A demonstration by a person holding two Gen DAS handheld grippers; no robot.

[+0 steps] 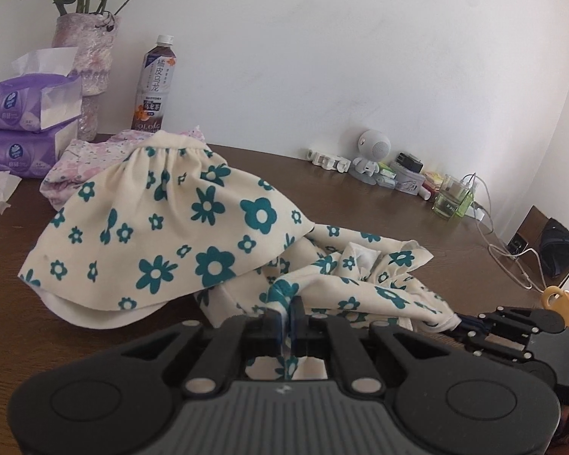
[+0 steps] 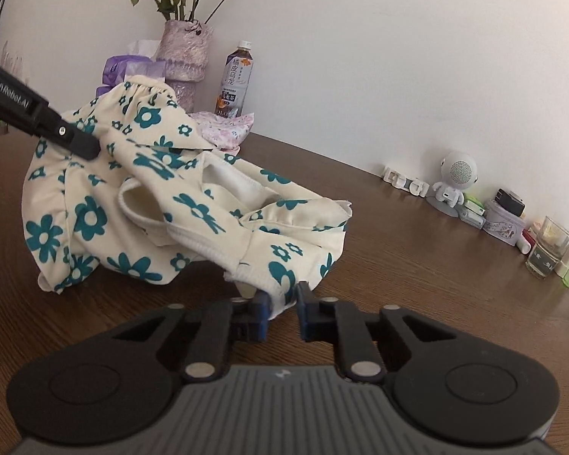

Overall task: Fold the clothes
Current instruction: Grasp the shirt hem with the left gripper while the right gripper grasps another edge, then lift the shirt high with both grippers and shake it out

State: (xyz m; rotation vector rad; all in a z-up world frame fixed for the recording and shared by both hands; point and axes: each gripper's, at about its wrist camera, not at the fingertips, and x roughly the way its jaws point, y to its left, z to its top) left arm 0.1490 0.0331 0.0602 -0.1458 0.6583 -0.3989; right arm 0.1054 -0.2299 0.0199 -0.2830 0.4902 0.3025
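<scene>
A cream garment with teal flowers point(image 1: 208, 227) lies bunched on the brown wooden table point(image 1: 11, 303). My left gripper point(image 1: 288, 318) is shut on a fold of it near the front, with cloth pinched between the pads. In the right wrist view the same garment point(image 2: 151, 197) is heaped up, and the left gripper point(image 2: 91, 148) bites into its upper left. My right gripper point(image 2: 282, 303) has the white ribbed hem between its fingers, the cloth filling the gap. In the left wrist view the cloth tapers into the right gripper point(image 1: 461, 322).
Along the back left stand purple tissue packs point(image 1: 30, 113), a vase of flowers point(image 1: 87, 76) and a tea bottle point(image 1: 153, 83), with a pink floral cloth point(image 1: 91, 159) in front. A small robot figurine point(image 1: 371, 155), a glass point(image 1: 451, 201) and cables point(image 1: 512, 254) line the wall at right.
</scene>
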